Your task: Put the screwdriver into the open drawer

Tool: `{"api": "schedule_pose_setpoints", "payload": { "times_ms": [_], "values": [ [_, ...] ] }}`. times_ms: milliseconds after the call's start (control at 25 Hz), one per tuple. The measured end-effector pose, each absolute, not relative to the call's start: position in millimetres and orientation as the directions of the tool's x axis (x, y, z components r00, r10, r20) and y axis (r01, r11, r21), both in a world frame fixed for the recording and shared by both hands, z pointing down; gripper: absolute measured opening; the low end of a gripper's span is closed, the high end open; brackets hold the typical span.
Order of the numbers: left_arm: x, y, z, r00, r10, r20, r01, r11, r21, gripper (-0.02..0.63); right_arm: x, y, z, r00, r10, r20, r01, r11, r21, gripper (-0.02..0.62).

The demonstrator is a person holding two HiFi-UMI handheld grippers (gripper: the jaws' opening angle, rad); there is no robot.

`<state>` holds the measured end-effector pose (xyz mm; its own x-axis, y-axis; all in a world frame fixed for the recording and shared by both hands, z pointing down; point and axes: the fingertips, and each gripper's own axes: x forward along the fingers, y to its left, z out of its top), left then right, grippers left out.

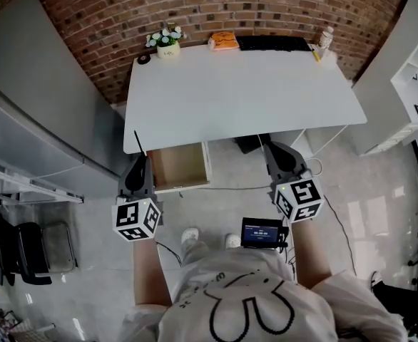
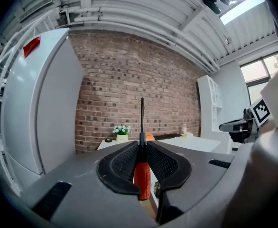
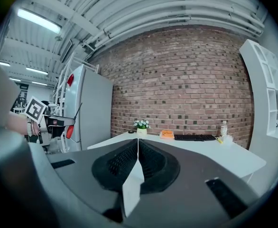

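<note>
The left gripper (image 2: 142, 140) has its jaws closed tight on the screwdriver (image 2: 142, 174), the pads pinching the top of the orange handle while the thin dark shaft stands straight toward 12 o'clock, well clear of the jaw tips. The handle's lower end pokes out below the pads. The right gripper (image 3: 138, 145) has its jaws pressed together with nothing between them. In the head view the open drawer (image 1: 177, 167) juts out from under the front left edge of the white table (image 1: 245, 91), and the left gripper sits just beside it at about 8 o'clock, outside it. The right gripper hangs in front of the table, well apart at the drawer's 3 o'clock. The drawer's far part is hidden under the tabletop. From above, the screwdriver's handle is covered by the gripper.
</note>
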<state>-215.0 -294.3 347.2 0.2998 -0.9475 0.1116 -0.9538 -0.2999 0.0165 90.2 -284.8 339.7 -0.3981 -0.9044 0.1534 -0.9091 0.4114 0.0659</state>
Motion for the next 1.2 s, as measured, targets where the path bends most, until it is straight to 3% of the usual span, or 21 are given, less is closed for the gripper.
{"api": "schedule_pose_setpoints", "payload": {
  "times_ms": [760,1200],
  "values": [
    [-223,-367,461,0.591,-0.742,0.316,-0.799,-0.594,0.098,0.058,59,-274,435,-0.115,-0.933,0.34,-0.991,0.131,0.024,0.02],
    [-208,-380,537,0.68,-0.595,0.429,-0.695,-0.709,0.118,0.058,51,-256,493,-0.015,-0.907,0.421,-1.0,0.017,0.002,0.02]
  ]
}}
